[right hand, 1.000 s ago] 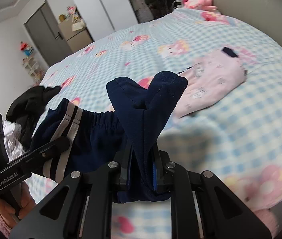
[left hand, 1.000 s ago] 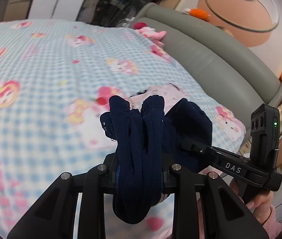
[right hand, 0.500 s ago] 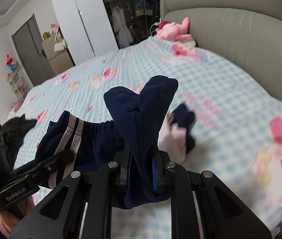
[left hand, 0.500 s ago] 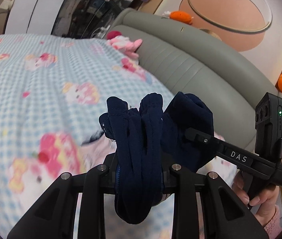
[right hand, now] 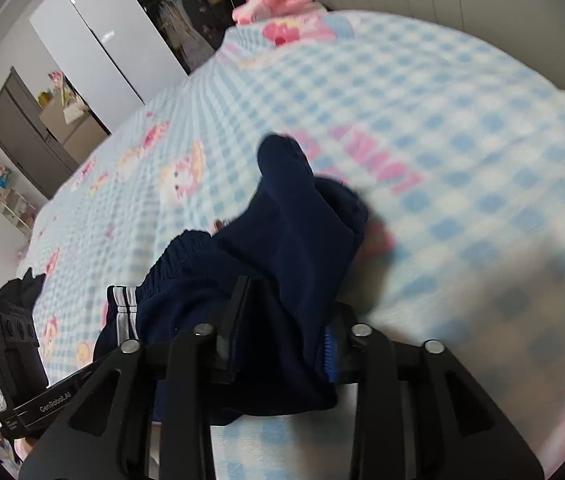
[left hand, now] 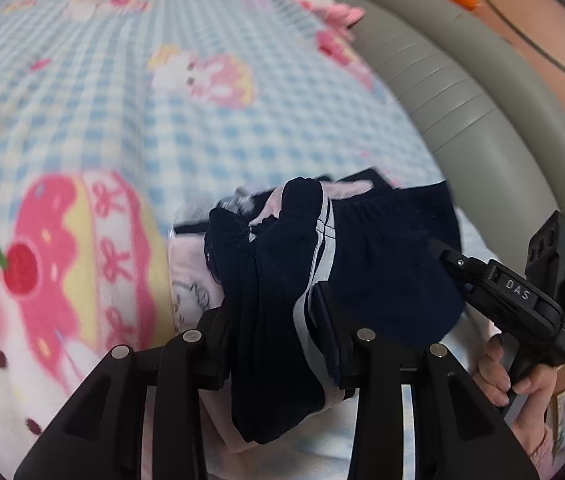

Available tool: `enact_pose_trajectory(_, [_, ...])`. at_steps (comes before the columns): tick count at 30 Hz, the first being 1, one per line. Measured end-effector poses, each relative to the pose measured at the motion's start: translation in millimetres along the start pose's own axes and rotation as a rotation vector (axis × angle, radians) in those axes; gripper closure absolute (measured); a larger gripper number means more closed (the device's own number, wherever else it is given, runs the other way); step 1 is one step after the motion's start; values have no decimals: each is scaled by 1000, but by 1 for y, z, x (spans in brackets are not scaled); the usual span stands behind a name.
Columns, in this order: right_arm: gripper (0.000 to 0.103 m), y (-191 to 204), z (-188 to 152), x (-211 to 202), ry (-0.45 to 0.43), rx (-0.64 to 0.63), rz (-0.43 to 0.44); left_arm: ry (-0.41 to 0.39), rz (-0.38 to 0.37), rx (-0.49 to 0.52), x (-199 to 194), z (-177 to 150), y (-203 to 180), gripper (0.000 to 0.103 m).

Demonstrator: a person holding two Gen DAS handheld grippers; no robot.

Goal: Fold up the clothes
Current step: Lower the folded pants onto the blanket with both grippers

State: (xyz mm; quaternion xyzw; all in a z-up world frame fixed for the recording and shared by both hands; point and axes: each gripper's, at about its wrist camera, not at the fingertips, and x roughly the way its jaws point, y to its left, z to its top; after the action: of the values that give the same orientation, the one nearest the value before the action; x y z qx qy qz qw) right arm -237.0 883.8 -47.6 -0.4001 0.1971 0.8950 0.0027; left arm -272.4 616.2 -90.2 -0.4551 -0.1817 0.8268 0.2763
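A folded navy garment with white side stripes [left hand: 366, 264] is held between both grippers, low over the bed. My left gripper [left hand: 272, 320] has its jaws around one bunched end; they stand wider apart than before, the cloth still between them. My right gripper [right hand: 282, 312] holds the other end [right hand: 294, 216] the same way. The garment rests on a folded pink garment [left hand: 190, 280], mostly hidden beneath it. The right gripper also shows in the left wrist view [left hand: 510, 292].
The bed has a blue checked cartoon-print blanket [left hand: 82, 100]. A grey padded headboard [left hand: 462, 92] runs along the right. A pink plush toy [right hand: 278, 0] lies at the bed's far end. A dark garment [right hand: 22, 284] lies at the left.
Both grippers carried the navy garment toward the headboard and down onto the pink garment. Both pairs of jaws have spread wider around the cloth.
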Motion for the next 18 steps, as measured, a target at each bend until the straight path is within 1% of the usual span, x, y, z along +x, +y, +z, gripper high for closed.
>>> enact_pose_trajectory(2, [70, 2, 4, -13, -41, -14, -13, -36, 5, -2, -13, 3, -2, 65])
enact_pose_trajectory(4, [70, 8, 5, -33, -111, -15, -44, -98, 31, 7, -30, 4, -4, 64])
enact_pose_trajectory(6, [70, 16, 6, -50, -177, -29, -72, -180, 100, 33, -47, 4, -10, 56])
enact_pose_trajectory(9, [70, 42, -1, -71, -246, -119, -108, -299, 261, 66, -68, -2, -20, 55])
enact_pose_trajectory(10, [70, 51, -3, -75, -263, -152, -114, -312, 279, 82, -69, -3, -23, 55])
enact_pose_trajectory(12, [70, 70, -6, -72, -254, -232, -92, -291, 242, 131, -63, -3, -30, 55])
enact_pose_trajectory(14, [70, 82, -10, -59, -219, -287, -78, -270, 204, 179, -57, -2, -37, 55])
enact_pose_trajectory(15, [70, 80, -12, -50, -198, -275, -74, -238, 183, 199, -48, -2, -39, 56])
enact_pose_trajectory(16, [70, 78, -15, -41, -177, -264, -70, -185, 159, 213, -33, -3, -39, 59])
enact_pose_trajectory(17, [70, 74, -17, -31, -155, -245, -66, -129, 151, 213, -17, -3, -36, 61])
enact_pose_trajectory(18, [70, 64, -19, -20, -129, -208, -64, -71, 158, 199, 0, -4, -29, 61])
